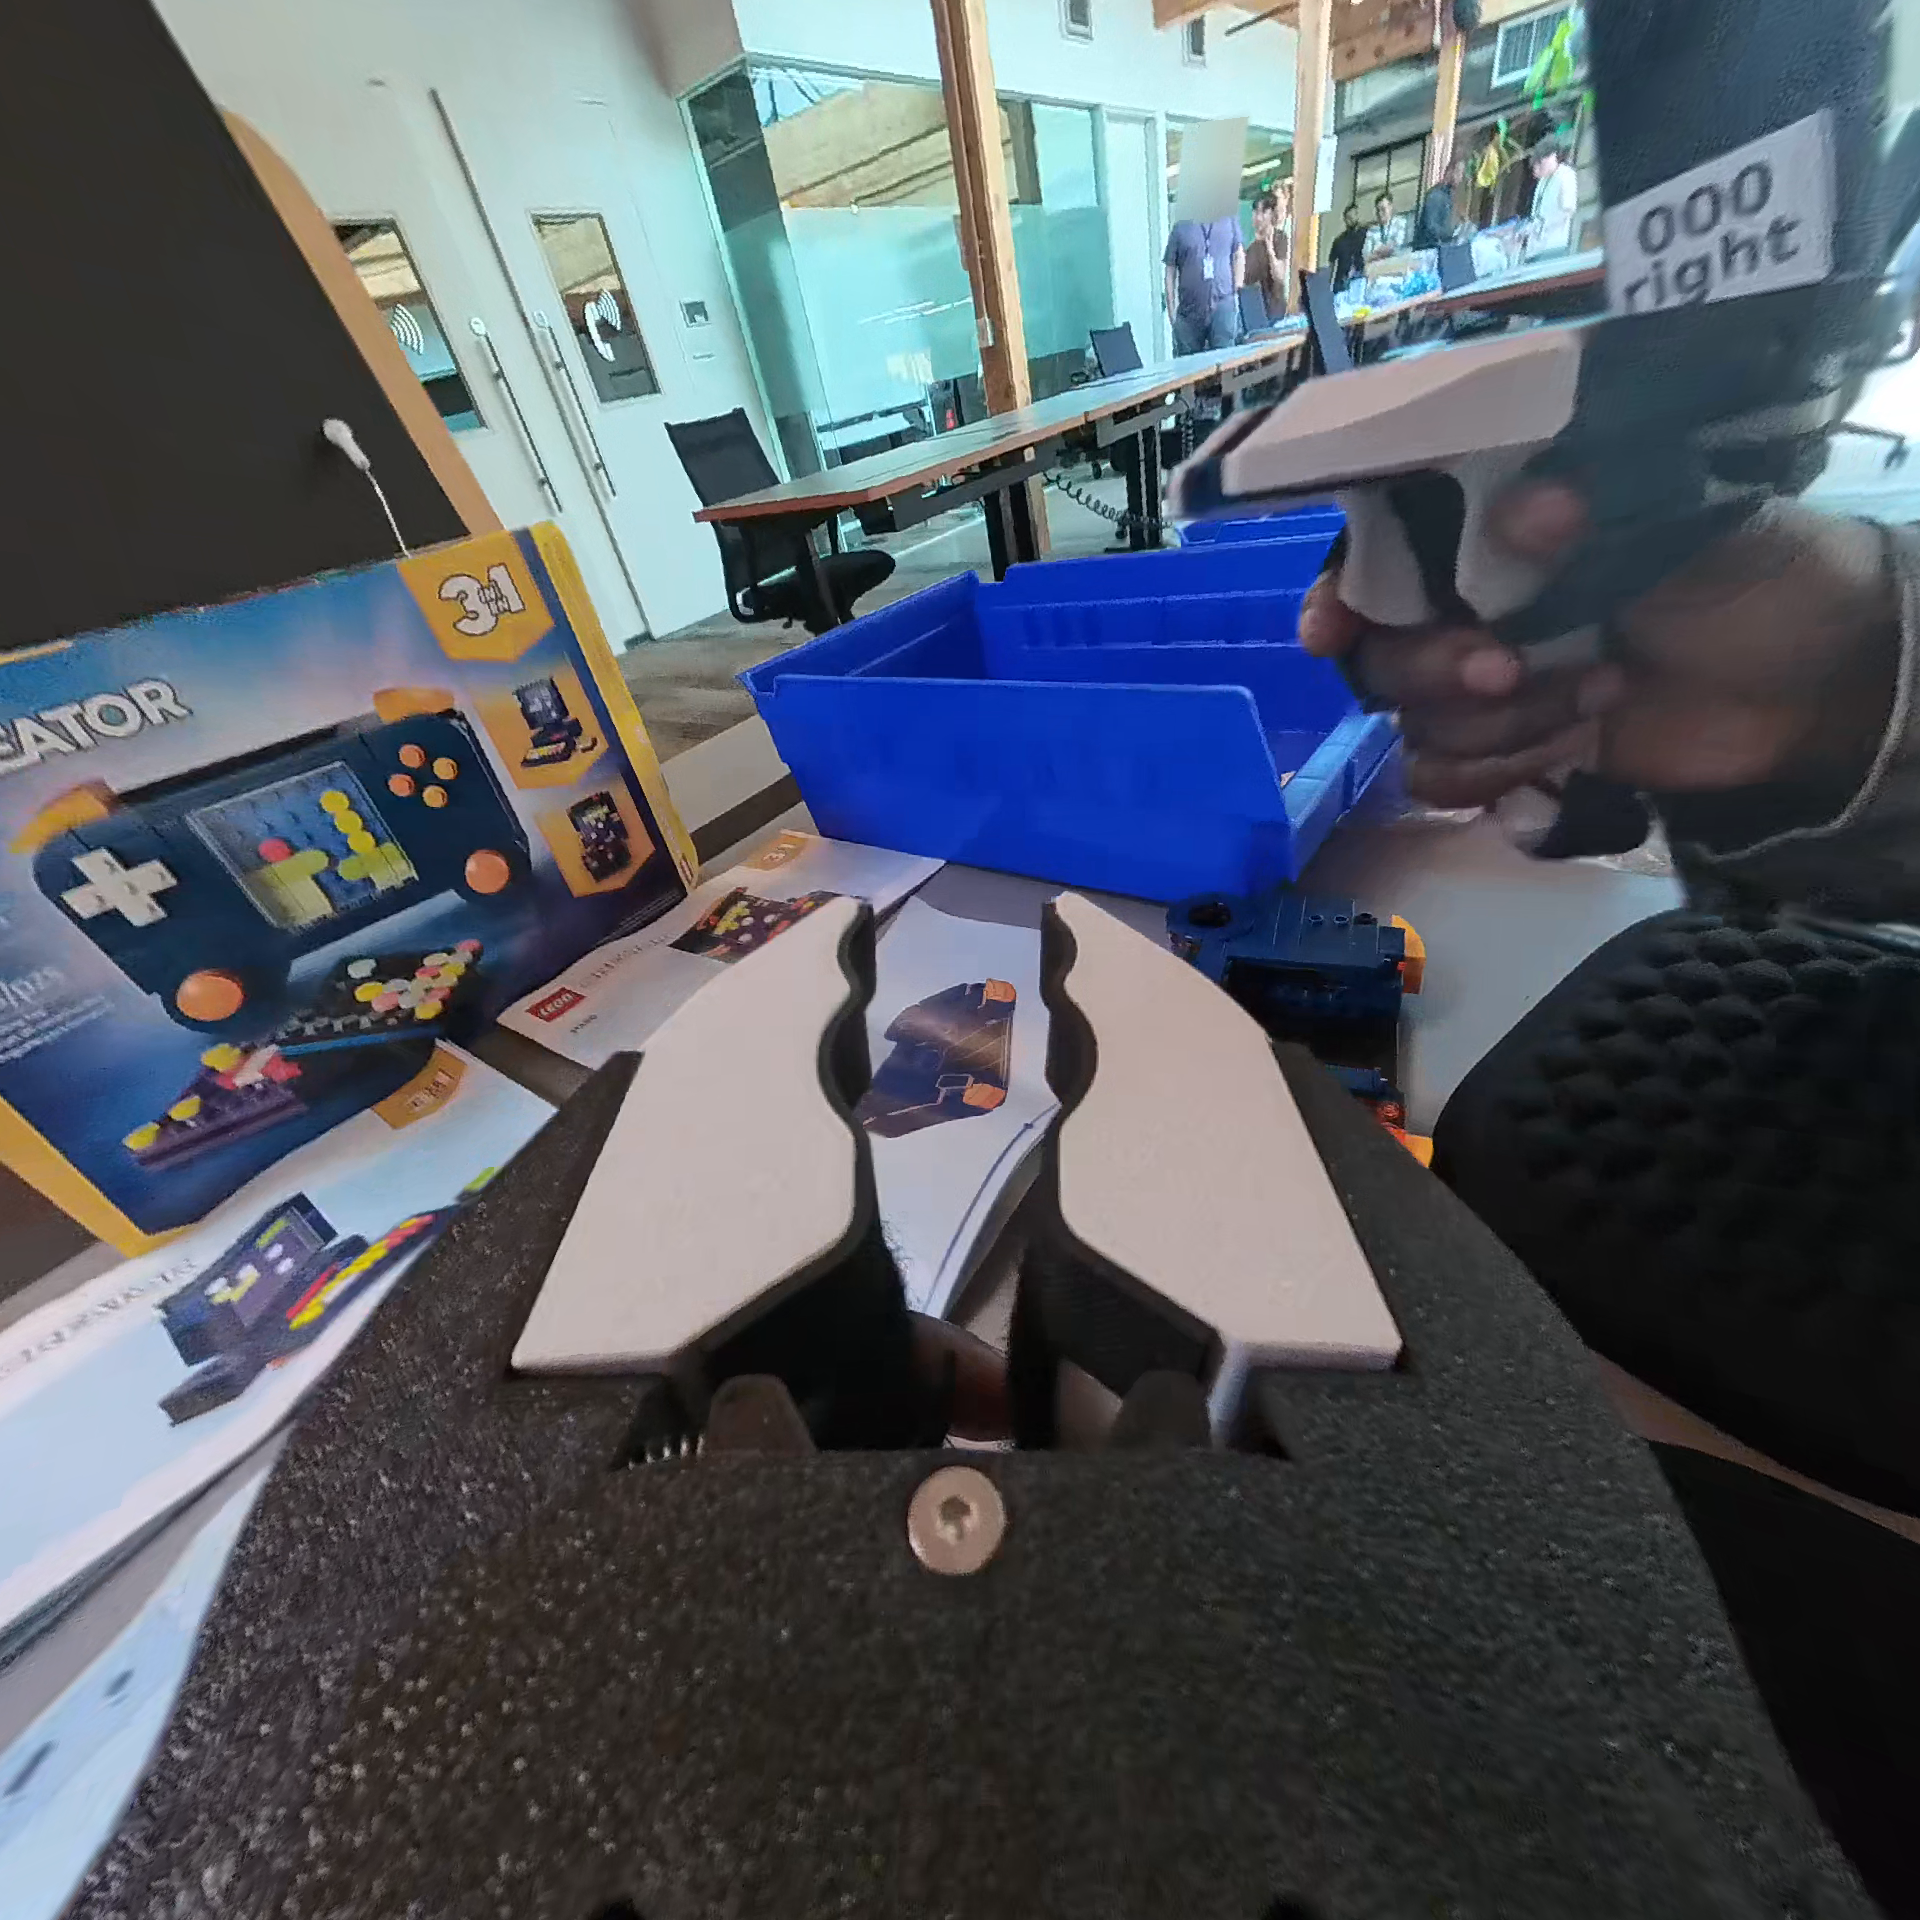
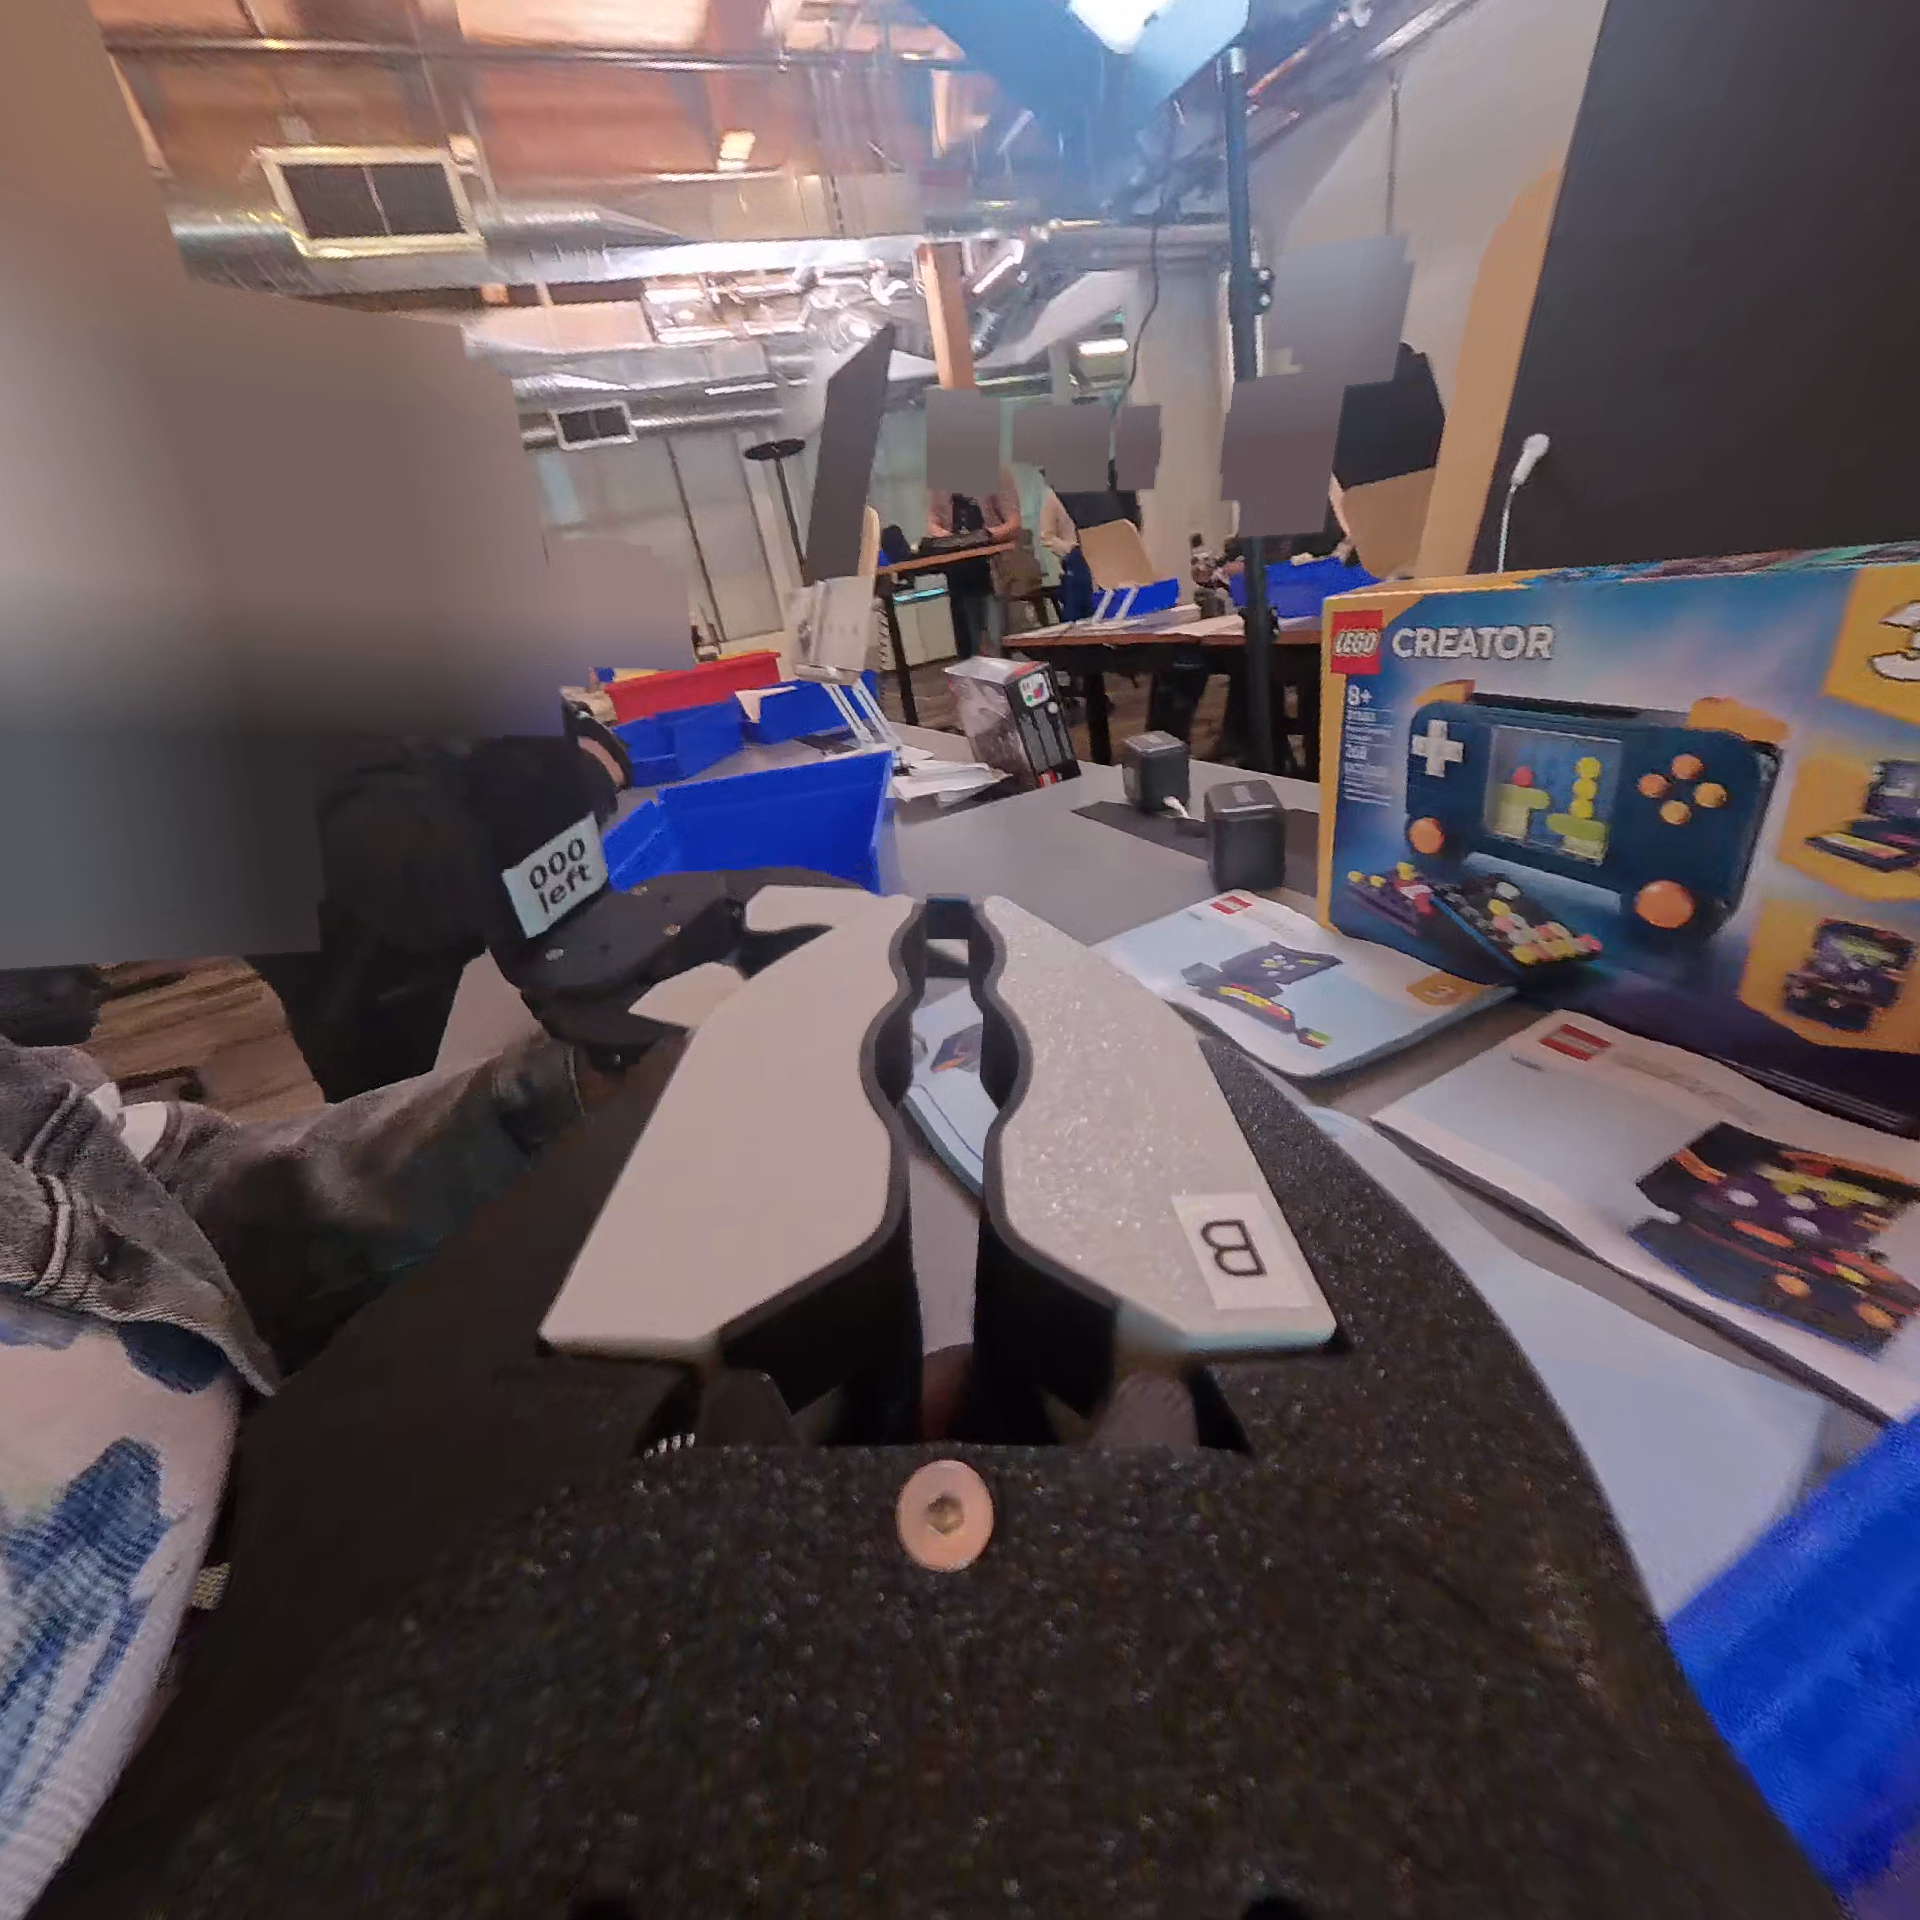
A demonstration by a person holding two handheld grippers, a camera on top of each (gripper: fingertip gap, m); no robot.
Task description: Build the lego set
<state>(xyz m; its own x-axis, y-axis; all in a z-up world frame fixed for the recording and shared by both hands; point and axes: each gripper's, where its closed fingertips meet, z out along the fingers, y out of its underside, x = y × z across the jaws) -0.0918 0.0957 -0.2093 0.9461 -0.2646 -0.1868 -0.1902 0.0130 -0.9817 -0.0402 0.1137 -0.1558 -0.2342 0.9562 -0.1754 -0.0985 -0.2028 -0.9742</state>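
My left gripper (image 1: 956, 920) is open and empty, low over an open instruction booklet (image 1: 961, 1049) on the grey table. A partly built dark blue lego model with orange corners (image 1: 1299, 971) lies just right of its fingertips. My right gripper (image 2: 945, 925) is shut on a small dark blue lego piece (image 2: 943, 920) and is held up in the air. It also shows in the left wrist view (image 1: 1210, 483), in a hand above the blue bin. The left gripper also shows in the right wrist view (image 2: 727, 951), open, to the left and lower.
A blue bin (image 1: 1039, 769) stands behind the model. The lego set box (image 1: 312, 852) (image 2: 1621, 790) stands upright at the back. More booklets (image 2: 1288, 987) lie in front of it. Two black cubes (image 2: 1242, 842) sit farther back. A black textured pad (image 1: 1714, 1143) is at the right. About 8 centimetres separates my left fingertips from my right.
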